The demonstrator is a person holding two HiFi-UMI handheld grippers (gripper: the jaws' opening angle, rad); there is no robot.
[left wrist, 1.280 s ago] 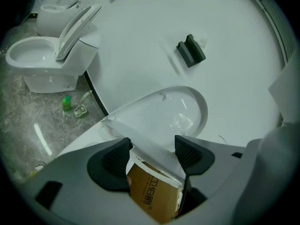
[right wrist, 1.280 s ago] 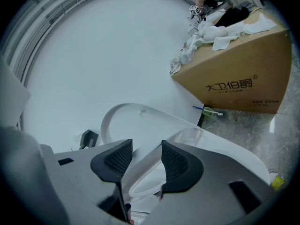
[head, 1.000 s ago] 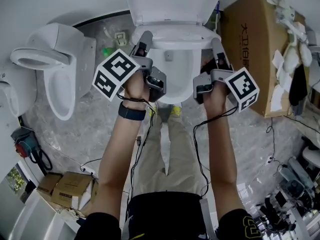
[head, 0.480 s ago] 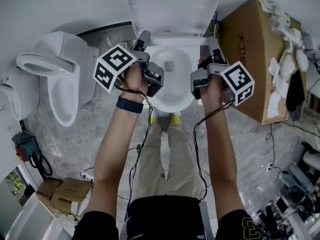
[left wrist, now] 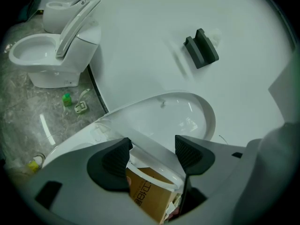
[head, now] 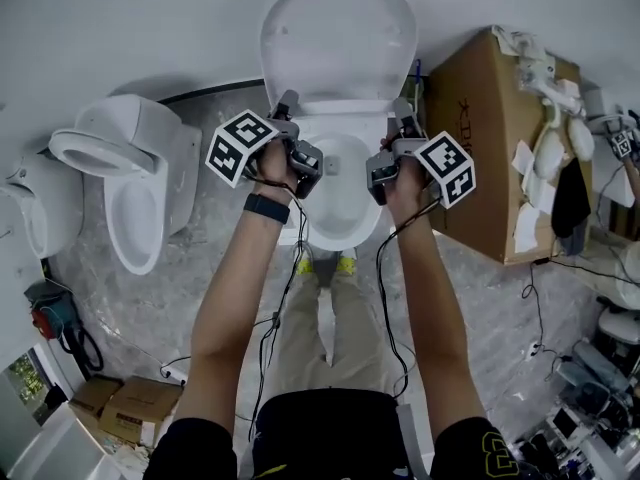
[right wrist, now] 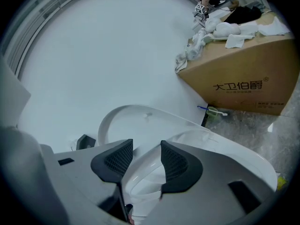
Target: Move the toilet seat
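A white toilet stands against the wall with its lid (head: 338, 38) up. Its seat ring (head: 340, 118) is lifted off the bowl (head: 338, 193) and tilted, held at both sides. My left gripper (head: 287, 106) grips the ring's left side; in the left gripper view the white ring (left wrist: 161, 162) crosses between the pads of that gripper (left wrist: 152, 156), with the brown box visible through it. My right gripper (head: 403, 116) grips the right side; in the right gripper view the ring (right wrist: 140, 177) fills the gap of this gripper (right wrist: 144, 159). The lid (right wrist: 136, 121) rises behind.
A second white toilet (head: 130, 168) stands at the left with its seat raised (left wrist: 75, 25). A large cardboard box (head: 490, 138) with cloths on top is close on the right. A green bottle (left wrist: 68, 98) lies on the marble floor. Small boxes (head: 125, 403) and cables lie near my feet.
Both grippers have moved toward the wall with the seat ring between them, and the ring has come up off the bowl. More of the raised lid is in view.
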